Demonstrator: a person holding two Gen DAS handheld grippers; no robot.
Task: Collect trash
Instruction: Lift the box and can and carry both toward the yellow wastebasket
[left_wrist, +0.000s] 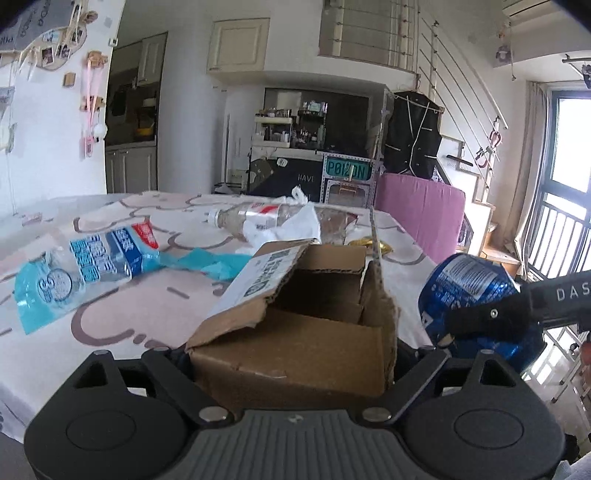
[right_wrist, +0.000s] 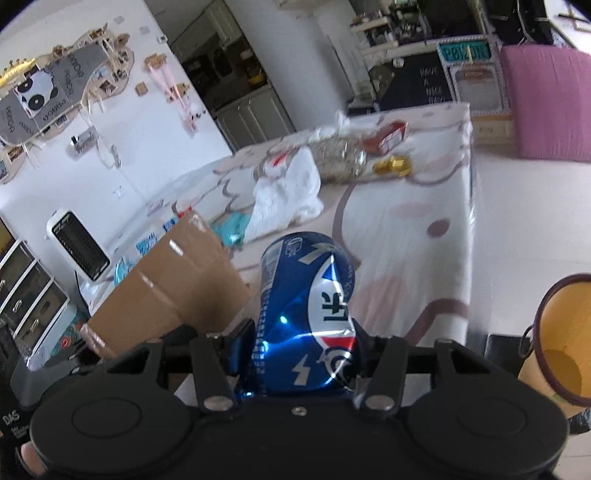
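Note:
An open brown cardboard box (left_wrist: 295, 354) sits between the fingers of my left gripper (left_wrist: 291, 356), whose pads press on its two sides. The box (right_wrist: 173, 280) is also at the left of the right wrist view. My right gripper (right_wrist: 299, 339) is shut on a dented blue drink can (right_wrist: 306, 306), held just right of the box. From the left wrist view the can (left_wrist: 469, 280) shows with a black right finger (left_wrist: 491, 317) across it. More trash lies further back on the table (left_wrist: 110, 321): a blue plastic wrapper (left_wrist: 92, 266), a clear bottle (left_wrist: 243, 216), a white bag (left_wrist: 291, 225) and a gold wrapper (left_wrist: 365, 243).
A yellow bin (right_wrist: 557, 339) with a dark rim stands on the floor to the right of the table. A red packet (right_wrist: 386, 138) lies at the far table end. A pink seat (left_wrist: 421, 214) is beyond the table, a white heater (right_wrist: 77, 247) by the wall.

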